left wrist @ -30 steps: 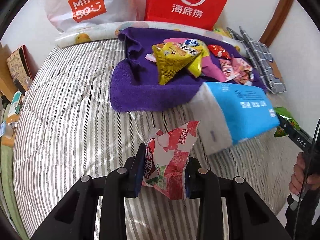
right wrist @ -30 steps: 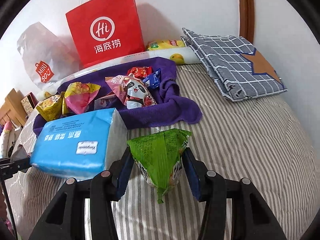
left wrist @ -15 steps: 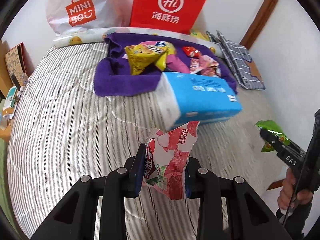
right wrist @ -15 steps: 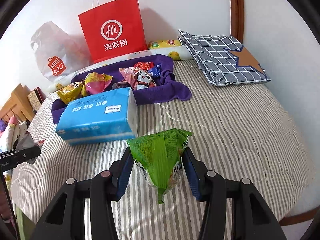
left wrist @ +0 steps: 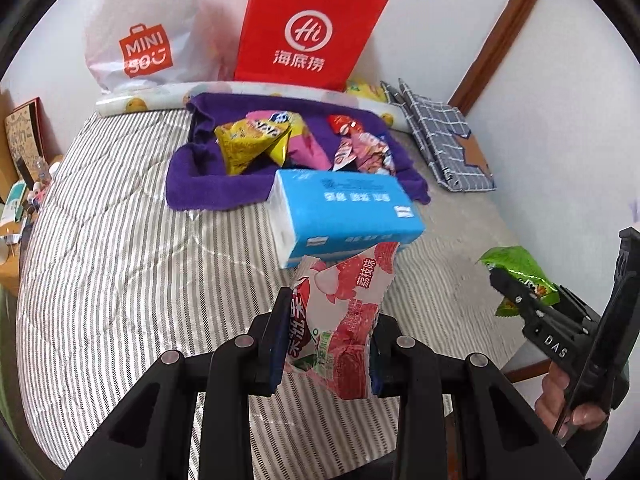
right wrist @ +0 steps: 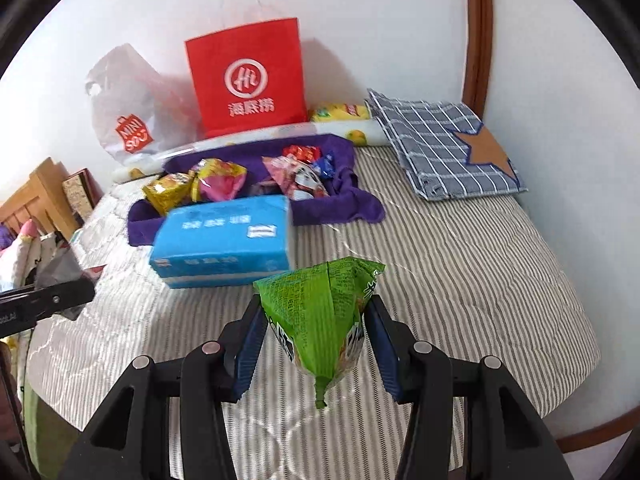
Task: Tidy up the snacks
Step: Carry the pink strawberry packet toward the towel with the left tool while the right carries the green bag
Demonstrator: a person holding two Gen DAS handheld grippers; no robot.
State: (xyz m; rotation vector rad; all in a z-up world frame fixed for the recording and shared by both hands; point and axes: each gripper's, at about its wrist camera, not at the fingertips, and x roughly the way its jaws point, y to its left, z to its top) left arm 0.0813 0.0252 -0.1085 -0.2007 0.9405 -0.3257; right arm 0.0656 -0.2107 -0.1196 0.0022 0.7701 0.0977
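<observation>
- The bed (left wrist: 120, 264), covered in a grey-and-white striped quilt, carries everything and fills most of both views.
- A red paper bag (right wrist: 246, 80) and a white plastic bag (left wrist: 140, 36) stand against the wall at the bed's far edge.
- A folded grey checked cloth (right wrist: 444, 146) lies in the far right corner of the bed.
- A purple towel (left wrist: 208, 192) is spread near the far edge, with a heap of snack packets (left wrist: 256, 140) on it in yellow, pink and red.
- A blue tissue pack (left wrist: 344, 216) lies on the quilt at the towel's near edge, touching it.
- The left gripper (left wrist: 326, 344) has its fingers clamped on a red-and-white lychee snack packet (left wrist: 340, 320), held above the near edge of the bed, on the near side of the tissue pack.
- The right gripper (right wrist: 314, 332) has its fingers clamped on a green snack packet (right wrist: 320, 312), also held over the near part of the bed, toward its right side.
</observation>
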